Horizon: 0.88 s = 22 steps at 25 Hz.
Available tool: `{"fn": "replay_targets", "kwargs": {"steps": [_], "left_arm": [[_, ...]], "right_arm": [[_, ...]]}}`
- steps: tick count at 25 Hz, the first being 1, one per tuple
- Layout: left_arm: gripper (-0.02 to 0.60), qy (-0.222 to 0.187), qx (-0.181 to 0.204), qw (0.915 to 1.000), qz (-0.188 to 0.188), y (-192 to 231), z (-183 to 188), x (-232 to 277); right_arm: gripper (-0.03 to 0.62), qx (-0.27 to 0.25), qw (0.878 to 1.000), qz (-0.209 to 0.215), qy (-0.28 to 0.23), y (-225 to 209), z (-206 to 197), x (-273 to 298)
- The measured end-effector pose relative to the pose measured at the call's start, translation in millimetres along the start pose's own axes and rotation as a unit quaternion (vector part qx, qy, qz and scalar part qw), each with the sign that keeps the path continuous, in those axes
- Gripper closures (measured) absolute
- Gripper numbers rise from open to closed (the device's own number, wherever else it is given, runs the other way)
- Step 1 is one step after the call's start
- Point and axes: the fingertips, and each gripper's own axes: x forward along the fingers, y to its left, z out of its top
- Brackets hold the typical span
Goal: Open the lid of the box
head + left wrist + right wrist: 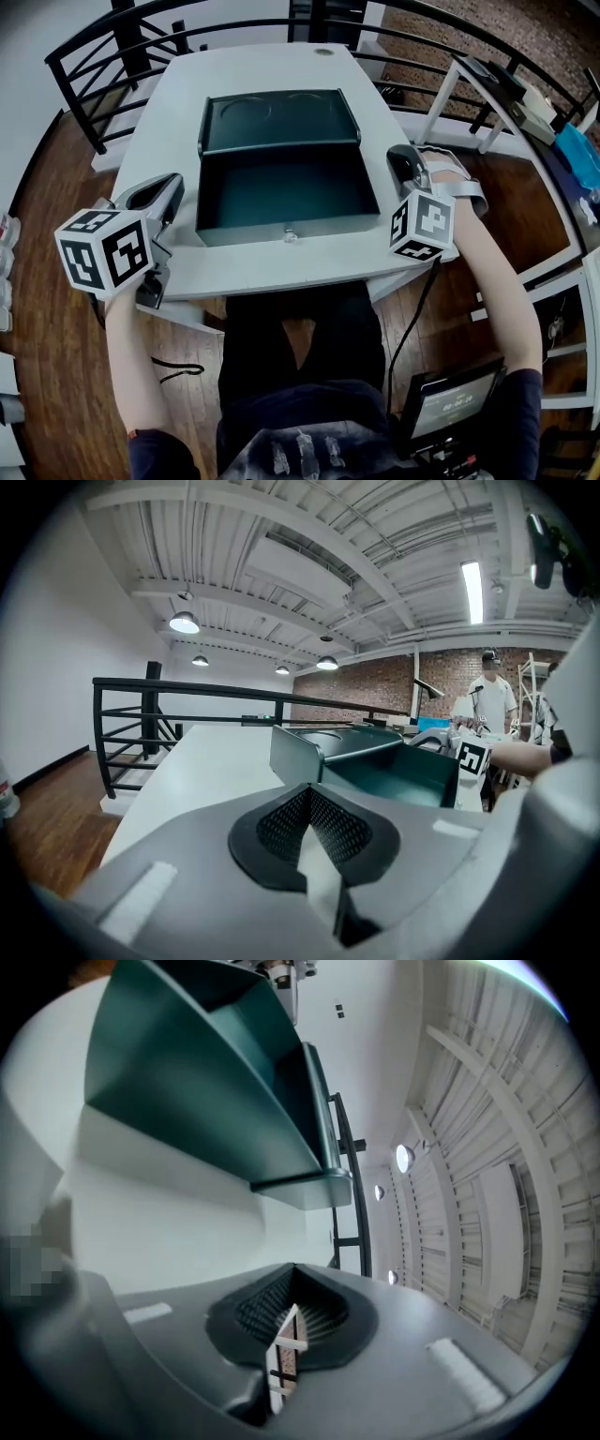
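**Box open between two closed, empty grippers**

The left gripper (167, 186) rests at the near left part of the white table (178, 103). In its own view, the left gripper (309, 803) has its jaws pressed together with nothing between them. Ahead of its tips and to their right, near but not touching, sits the dark green box (281, 228), seen there as a deep tray (394, 778).

The box's lid (281, 117) is already swung open. It stands at the tray's far edge, beyond both grippers' tips, with its inner face showing. A small latch (290, 232) sits on the front wall, between the two grippers.

The right gripper (403, 161) lies just off the box's right side, apart from the wall. In its own view, the right gripper (293, 1283) also has its jaws together and holds nothing, and the box (197, 1082) fills the frame ahead of them.
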Motion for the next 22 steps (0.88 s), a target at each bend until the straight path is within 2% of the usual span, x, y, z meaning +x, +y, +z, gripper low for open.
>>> {"fn": "replay_targets", "kwargs": {"steps": [13, 22], "left_arm": [[0.569, 0.001, 0.011, 0.9997, -0.024, -9, -1, 7], [0.569, 0.012, 0.01, 0.9994, -0.031, -14, -3, 8]], "right_arm": [[0.589, -0.05, 0.998, 0.043, 0.005, 15, 6, 12], [0.589, -0.049, 0.997, 0.068, 0.005, 21, 6, 15]]}}
